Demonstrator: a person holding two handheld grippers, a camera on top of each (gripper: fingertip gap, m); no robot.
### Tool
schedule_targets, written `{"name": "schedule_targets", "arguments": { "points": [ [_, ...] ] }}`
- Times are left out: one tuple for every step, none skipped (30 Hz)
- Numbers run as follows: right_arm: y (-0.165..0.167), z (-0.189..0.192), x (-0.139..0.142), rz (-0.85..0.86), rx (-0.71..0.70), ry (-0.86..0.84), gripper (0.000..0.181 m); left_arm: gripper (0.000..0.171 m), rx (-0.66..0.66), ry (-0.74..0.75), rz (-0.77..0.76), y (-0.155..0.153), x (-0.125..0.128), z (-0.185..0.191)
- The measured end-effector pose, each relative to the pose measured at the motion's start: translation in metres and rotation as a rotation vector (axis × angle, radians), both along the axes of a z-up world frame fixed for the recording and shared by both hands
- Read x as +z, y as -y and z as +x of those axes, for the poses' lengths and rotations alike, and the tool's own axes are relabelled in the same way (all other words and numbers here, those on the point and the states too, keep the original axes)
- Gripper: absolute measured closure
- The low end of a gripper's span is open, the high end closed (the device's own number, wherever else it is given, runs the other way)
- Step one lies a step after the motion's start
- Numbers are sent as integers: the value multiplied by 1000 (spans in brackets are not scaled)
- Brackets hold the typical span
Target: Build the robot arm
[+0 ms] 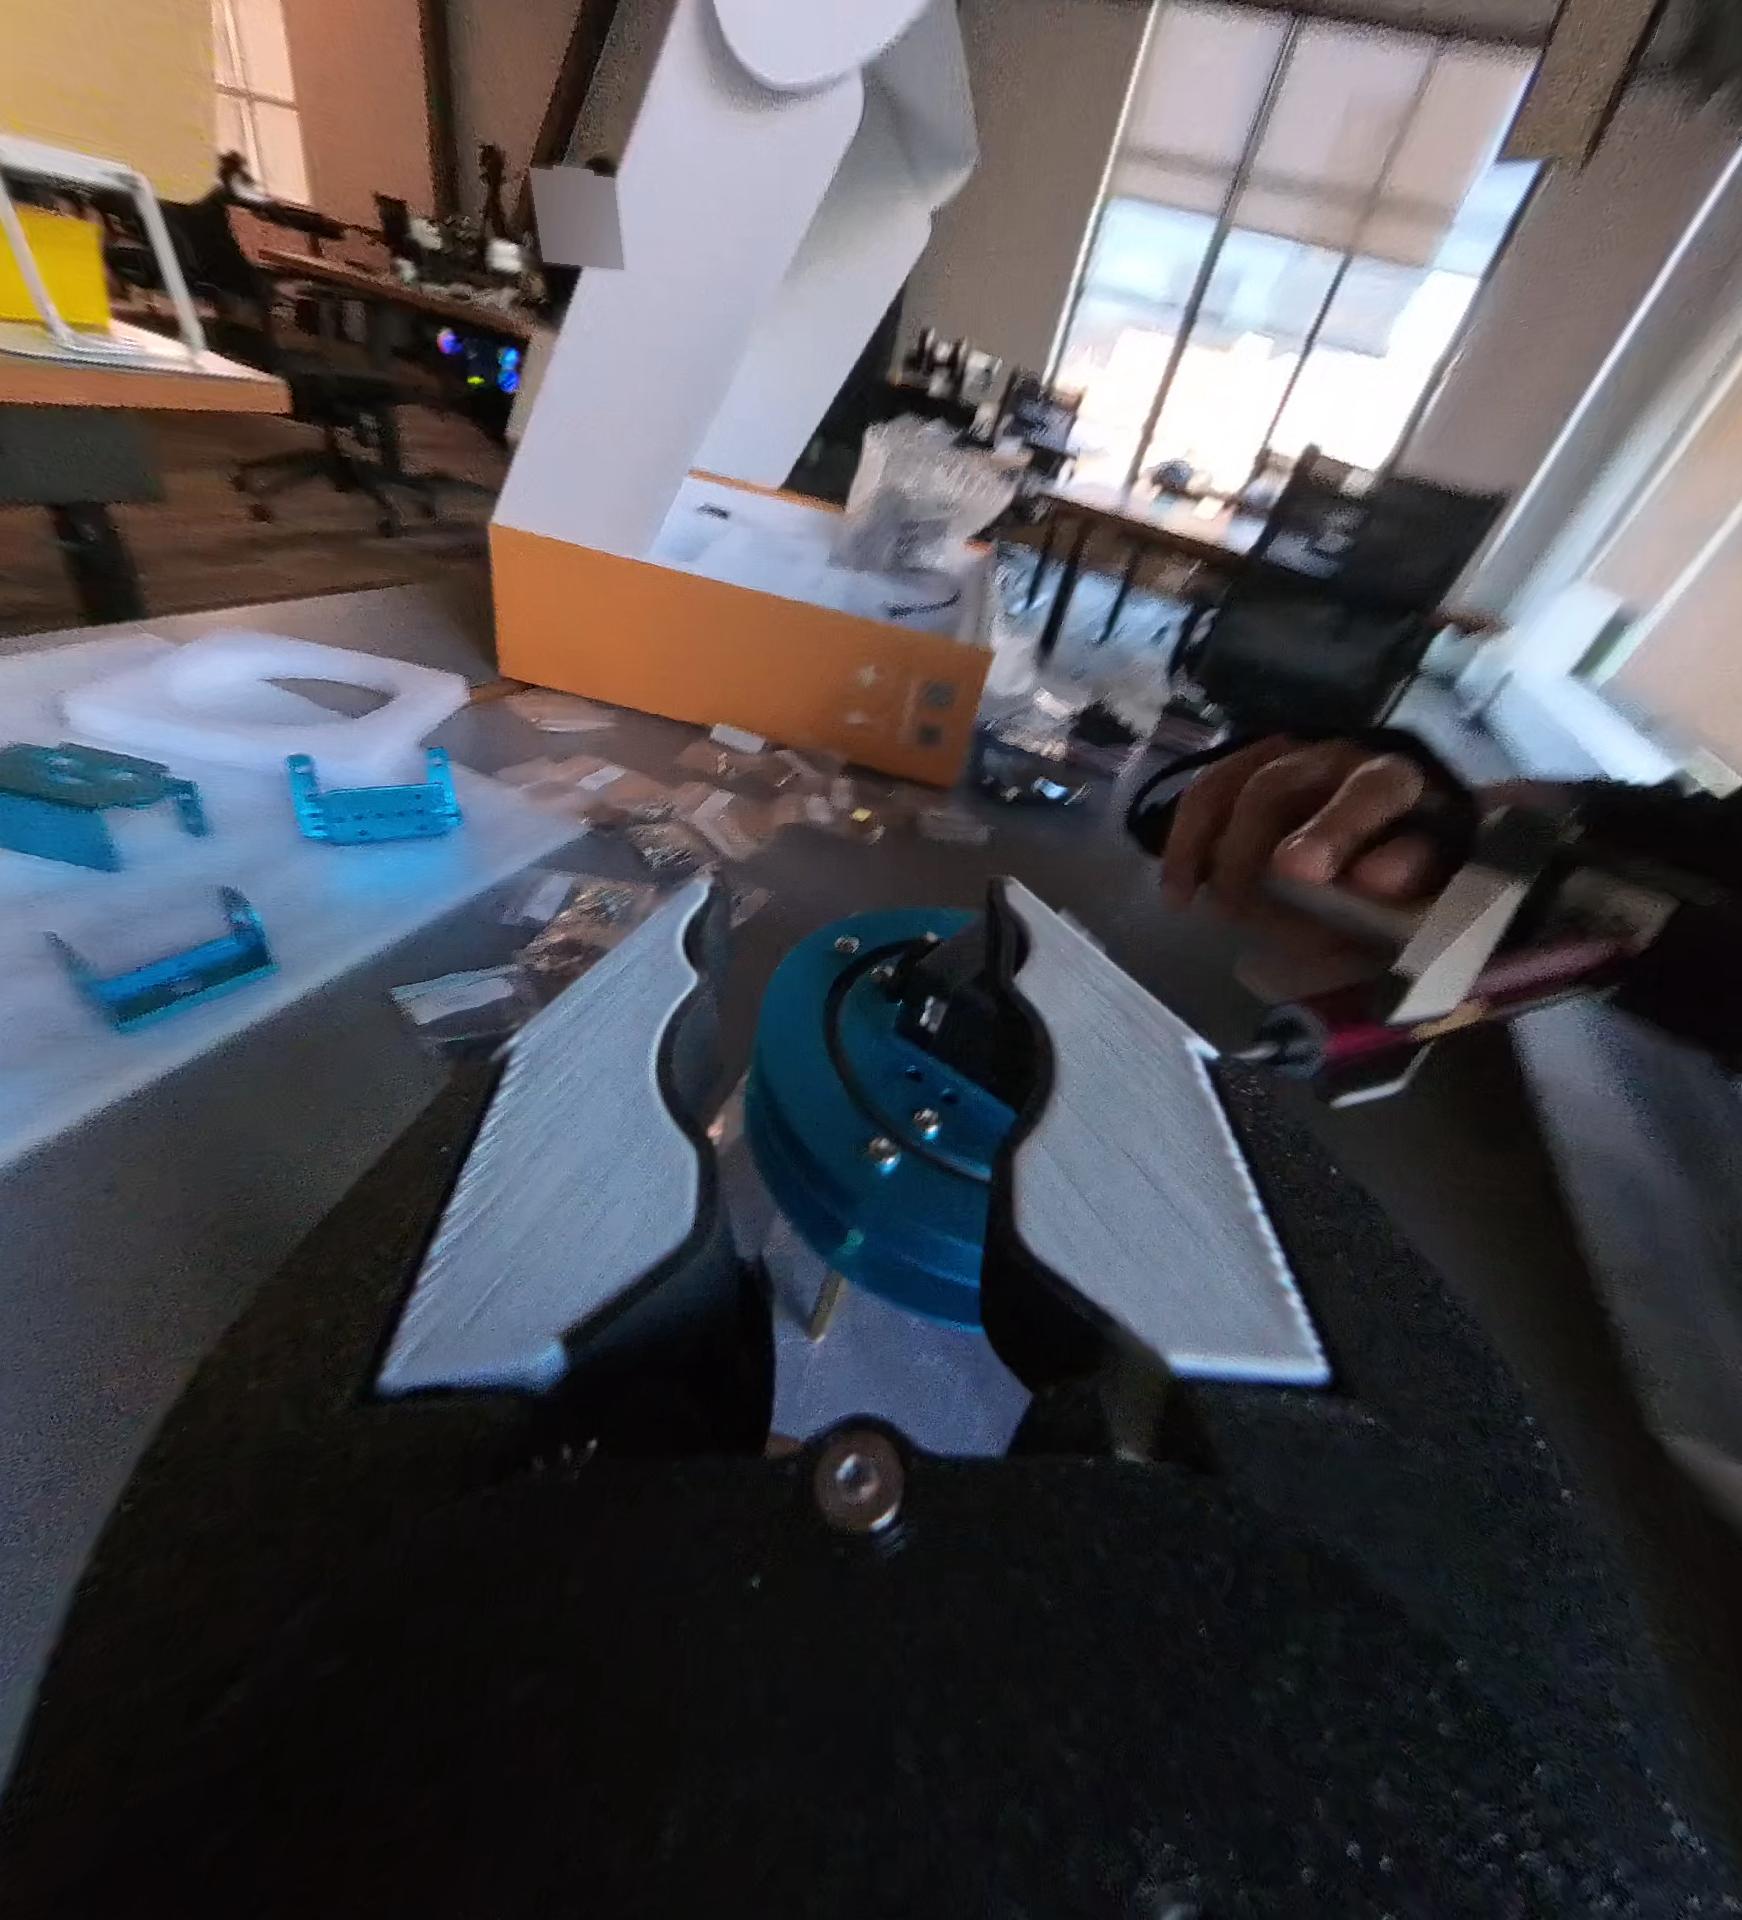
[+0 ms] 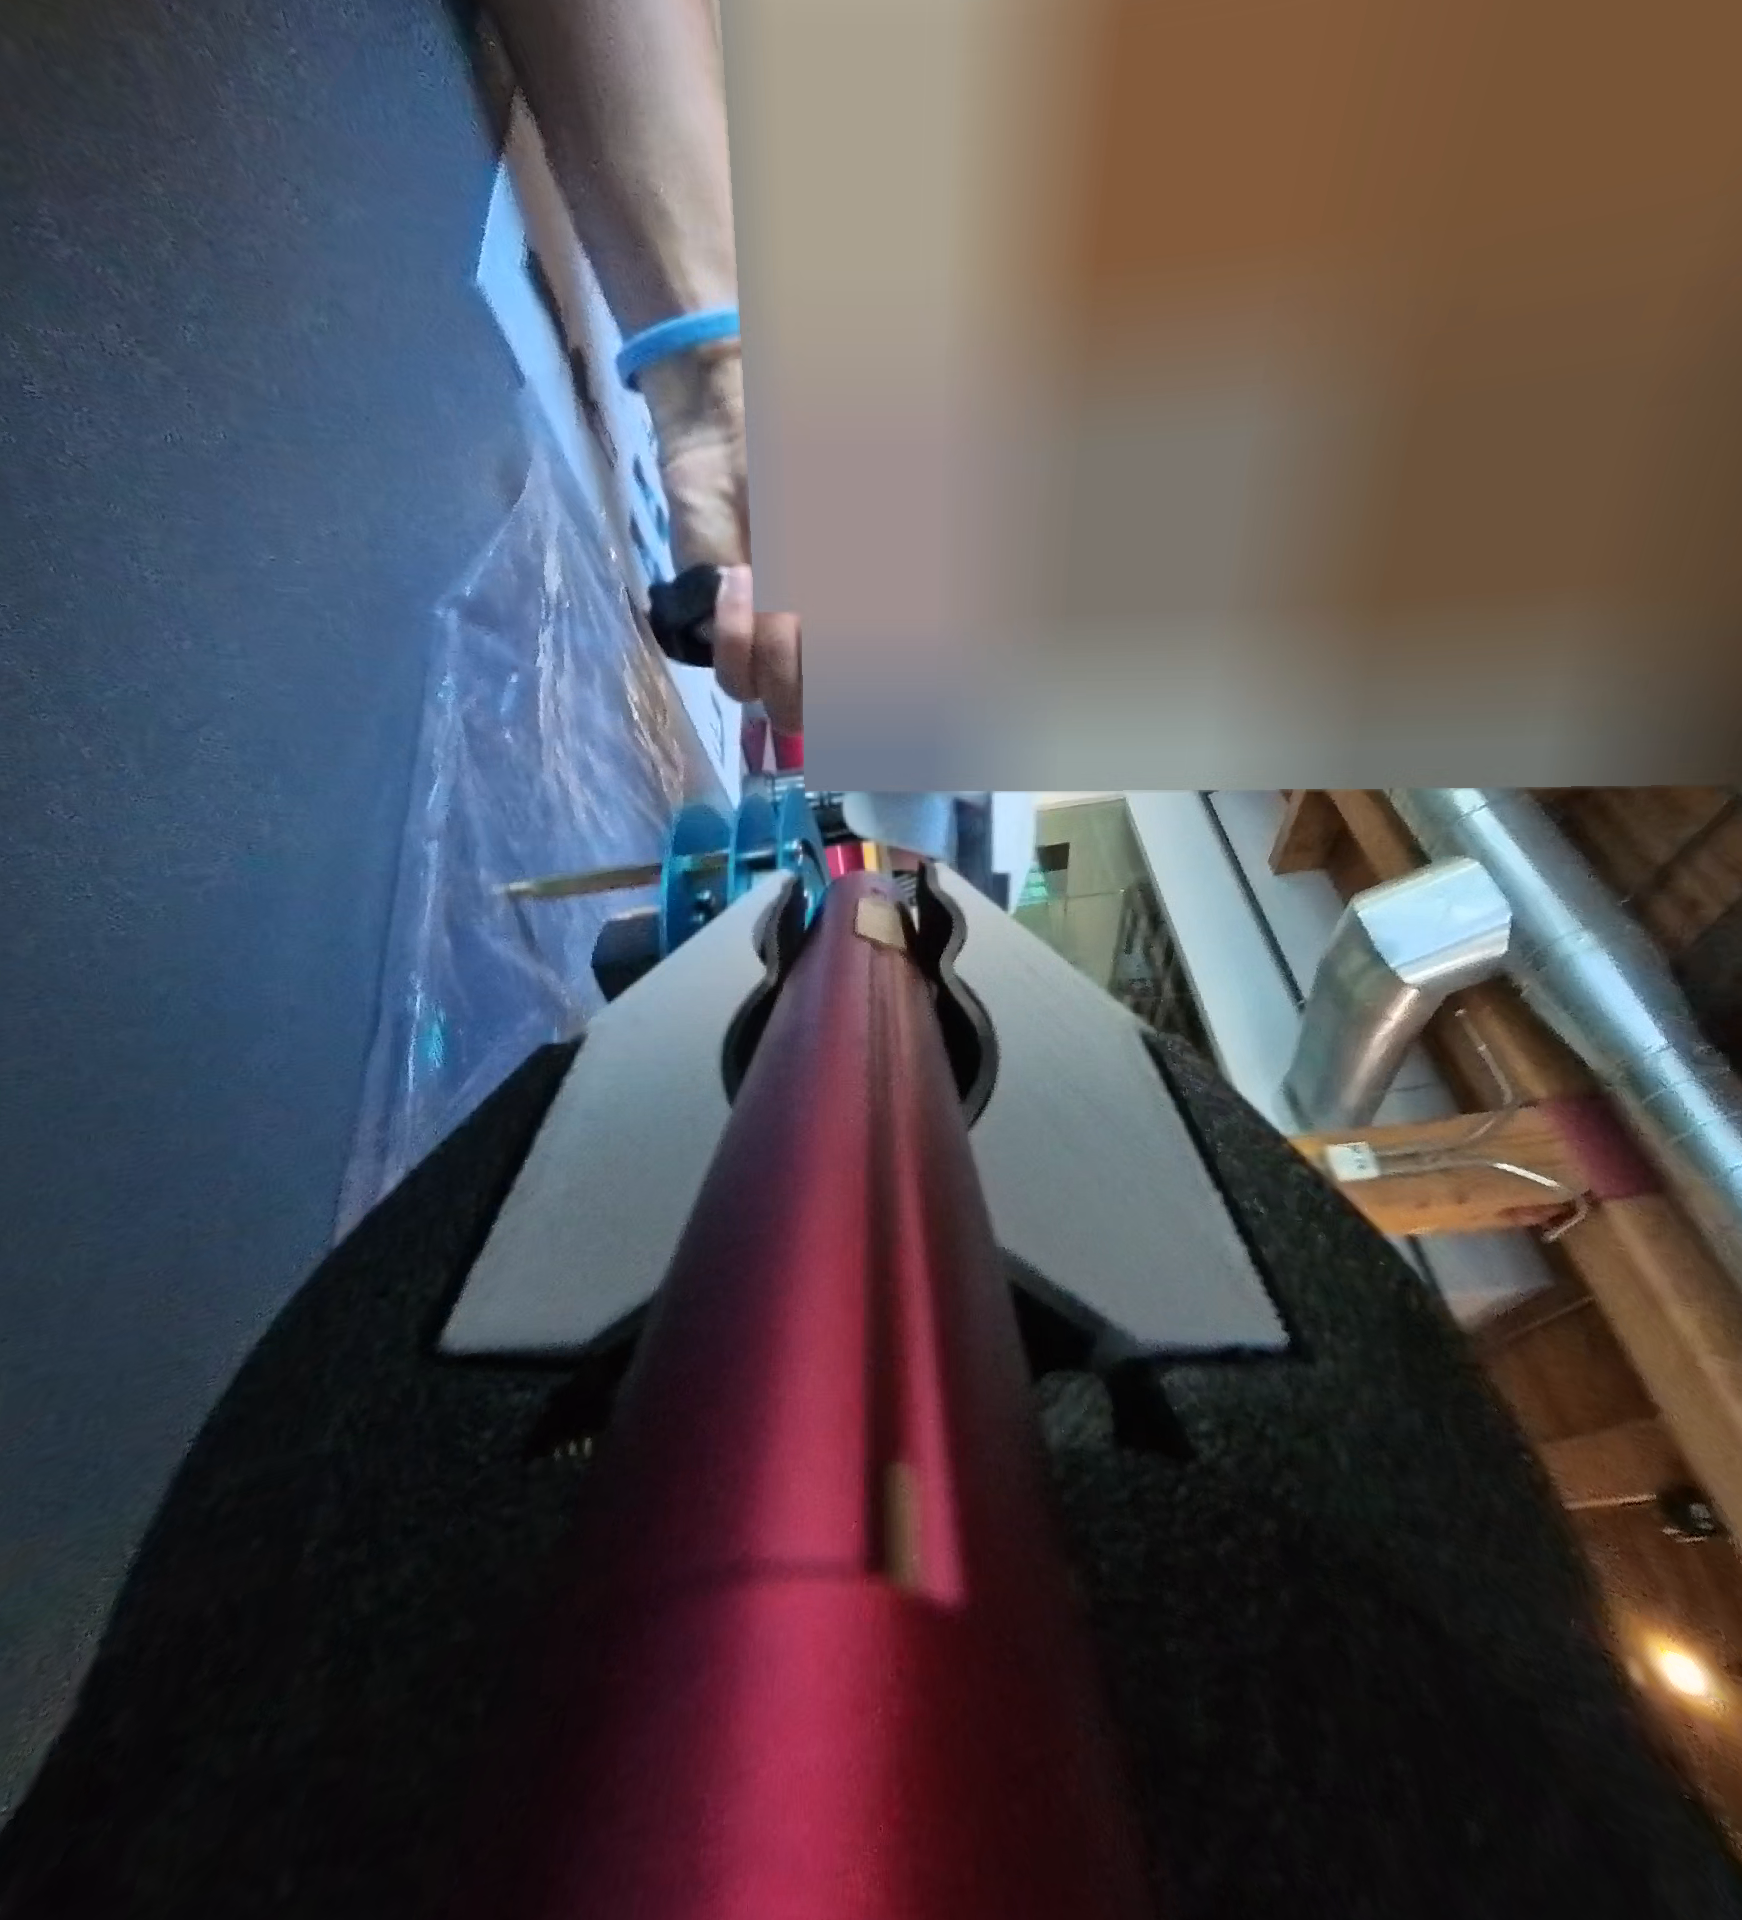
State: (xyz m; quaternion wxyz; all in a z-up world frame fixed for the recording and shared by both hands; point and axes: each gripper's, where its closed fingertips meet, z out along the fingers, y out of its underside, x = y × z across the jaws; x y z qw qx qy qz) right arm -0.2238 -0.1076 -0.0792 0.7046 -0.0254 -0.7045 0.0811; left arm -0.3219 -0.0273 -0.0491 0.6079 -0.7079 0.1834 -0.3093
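Left gripper (image 1: pixel 851 1049): clamped on a blue round base assembly (image 1: pixel 872 1132), lifted off the grey tabletop (image 1: pixel 171 1330), likely steadied for the tool.
Right gripper (image 2: pixel 851 914): closed around a red screwdriver handle (image 2: pixel 846 1299), its tip at the blue discs (image 2: pixel 732 847).
Person's hand (image 1: pixel 1303 821): grips the other gripper just right.
Blue brackets (image 1: pixel 373 800): laid on white foam (image 1: pixel 15 987), left.
Orange-and-white box (image 1: pixel 732 644): behind.

Blue round metal base (image 1: pixel 872 1132), stacked discs with screws and a black part on top, tilted, pinched between left gripper (image 1: pixel 851 914) fingers. Red metallic screwdriver handle (image 2: pixel 846 1299) clamped lengthwise in right gripper (image 2: pixel 851 883), tip meeting the blue discs.
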Motion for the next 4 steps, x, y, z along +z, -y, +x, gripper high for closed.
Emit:
{"name": "schedule_targets", "arguments": {
  "points": [
    [-1, 0, -1, 39, -3, 0, 160, 120, -30, 56, -3, 2, 5, 1],
    [0, 1, -4, 67, 10, 4, 160, 116, -83, 95, -19, 6, 7, 6],
    [-1, 0, -6, 75, 15, 11, 160, 118, -133, 130, -49, 10, 6, 11],
    [-2, 0, -8, 86, 23, 3, 160, 115, -188, 166, -73, 15, 6, 17]
  ]
}}
